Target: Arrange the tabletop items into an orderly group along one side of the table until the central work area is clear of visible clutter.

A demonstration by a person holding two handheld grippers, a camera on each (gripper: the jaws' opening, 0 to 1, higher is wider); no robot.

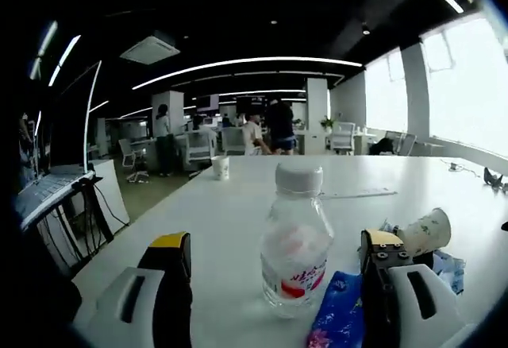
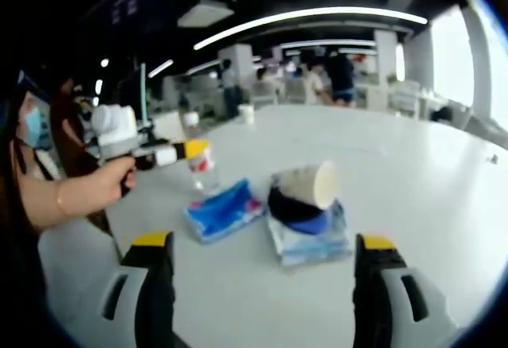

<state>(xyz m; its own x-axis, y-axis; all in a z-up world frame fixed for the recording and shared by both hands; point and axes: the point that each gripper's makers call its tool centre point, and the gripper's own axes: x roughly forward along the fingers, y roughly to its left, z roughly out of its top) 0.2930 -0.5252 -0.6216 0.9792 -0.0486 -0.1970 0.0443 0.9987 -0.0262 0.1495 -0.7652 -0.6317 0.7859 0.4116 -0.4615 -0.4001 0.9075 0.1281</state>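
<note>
On the white desk [image 1: 238, 205], a clear plastic bottle [image 1: 295, 241] with a white cap and a red-and-white label stands upright near the near edge, seen in the left gripper view between the two yellow-tipped jaws of the left gripper [image 1: 274, 272], which are spread wide on either side of it and touch nothing. Just beside the bottle's base lies a blue snack packet [image 1: 340, 320] with pink print, partly behind the right-hand jaw, and beyond that jaw a white paper cup [image 1: 426, 231] lies tipped on its side on top of a pale blue packet [image 1: 449, 268]. Farther back, toward the far edge, a second paper cup [image 1: 220, 167] stands upright, well apart from the rest. In the right gripper view the right gripper [image 2: 266, 284] hangs over the desk [image 2: 413, 173] with its jaws spread and nothing between them; ahead of it the tipped paper cup [image 2: 305, 184] rests on a dark blue rounded item [image 2: 298, 213], which sits on the pale blue packet [image 2: 309, 241]. The blue snack packet [image 2: 225, 209] lies flat just beside that pile, and the bottle [image 2: 203, 165] stands behind it, with the left gripper [image 2: 186, 151], held in a person's hand [image 2: 111, 181], reaching to it from the desk's side edge.
</note>
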